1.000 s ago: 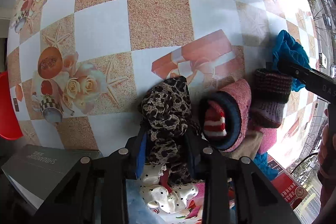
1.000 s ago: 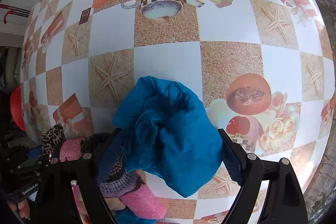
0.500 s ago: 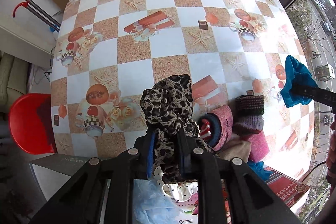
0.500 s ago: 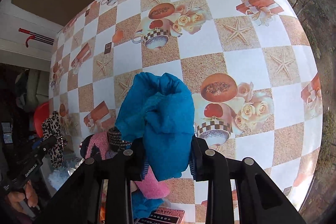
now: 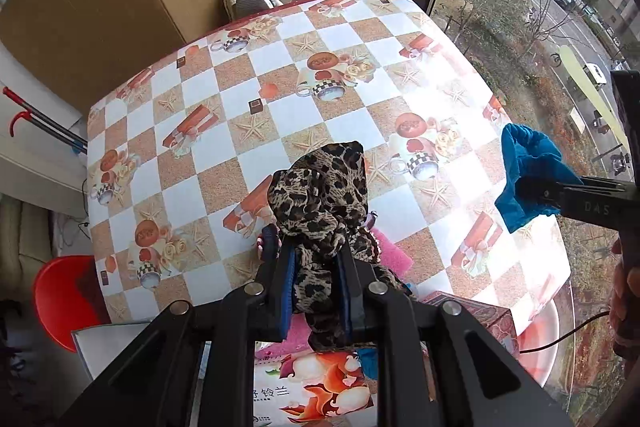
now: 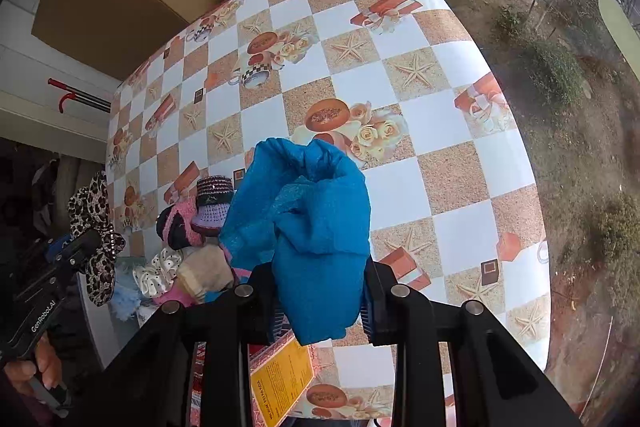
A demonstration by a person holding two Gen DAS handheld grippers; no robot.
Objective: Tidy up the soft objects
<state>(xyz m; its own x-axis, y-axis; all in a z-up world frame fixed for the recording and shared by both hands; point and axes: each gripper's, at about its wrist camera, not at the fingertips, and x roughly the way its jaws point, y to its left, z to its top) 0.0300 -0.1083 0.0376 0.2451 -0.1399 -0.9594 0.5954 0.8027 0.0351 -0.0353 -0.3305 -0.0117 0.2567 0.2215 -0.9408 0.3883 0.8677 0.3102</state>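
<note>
My left gripper (image 5: 314, 259) is shut on a leopard-print cloth (image 5: 320, 195) and holds it high above the table; the cloth also shows in the right wrist view (image 6: 94, 227). My right gripper (image 6: 320, 291) is shut on a blue cloth (image 6: 308, 223), also lifted well above the table; it shows at the right of the left wrist view (image 5: 528, 175). A pile of soft things lies at the table's near edge: a purple knitted hat (image 6: 214, 203), a pink and dark sock (image 6: 178, 223), a beige piece (image 6: 204, 271), a white dotted scrunchie (image 6: 154, 273).
The checkered tablecloth (image 5: 280, 95) covers the table. A printed box (image 5: 316, 387) and a red box (image 5: 472, 311) sit at the near edge. A red stool (image 5: 60, 295) stands at left. A yellow card (image 6: 280, 375) lies below the right gripper.
Both grippers have closed on their cloths and risen far above the table, so the whole tabletop and window now show. The pile stays on the table.
</note>
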